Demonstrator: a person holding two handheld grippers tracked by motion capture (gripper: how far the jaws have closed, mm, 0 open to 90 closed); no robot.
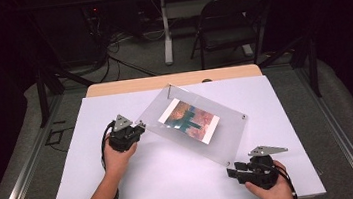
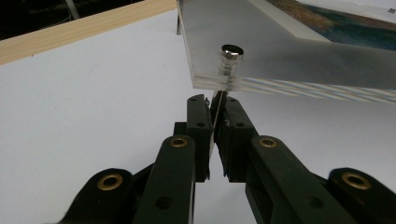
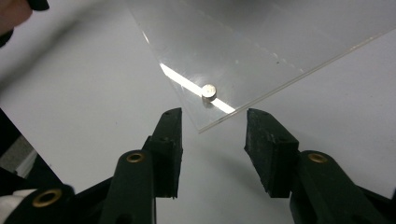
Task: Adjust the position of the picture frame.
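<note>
your right gripper [image 3: 212,128] sits nearest, jaws apart, flanking the near corner of the clear acrylic frame [image 1: 192,123] without touching it. your left gripper [image 1: 137,130] has its jaws pinched on a thin clear sheet below the frame's far left corner, that side raised off the white table [image 1: 173,180]; a silver stud [image 2: 231,52] sits just above.

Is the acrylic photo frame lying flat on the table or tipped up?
Tipped up. The acrylic photo frame is raised at the corner beside the left tool, with the white table visible beneath it.
</note>
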